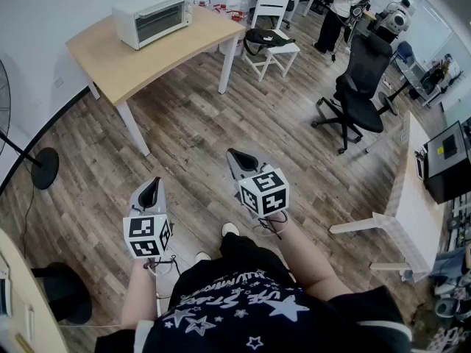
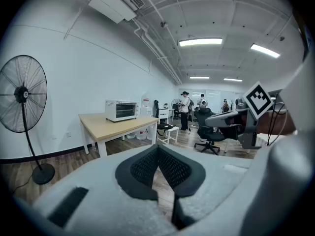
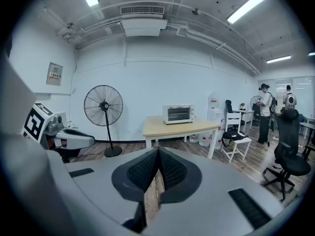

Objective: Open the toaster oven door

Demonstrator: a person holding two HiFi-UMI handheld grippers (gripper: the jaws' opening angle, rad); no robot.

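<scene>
Your left gripper (image 1: 150, 191) and right gripper (image 1: 238, 160) both have their jaws pressed together with nothing between them, held over wood floor (image 1: 184, 131); the toaster oven (image 1: 153, 15) stands well ahead on the table (image 1: 140, 68), at its far edge by the wall, door shut; bare floor runs from you to the table's near edge; a white chair (image 1: 274, 43) and a black office chair (image 1: 360, 87) stand off to the right; the label on the wall panel (image 3: 54, 73) is too small to read; only the gripper views show the whole standing fan (image 3: 103, 106), the head view just its base.

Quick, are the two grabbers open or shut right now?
Left gripper: shut, holding nothing.
Right gripper: shut, holding nothing.
</scene>
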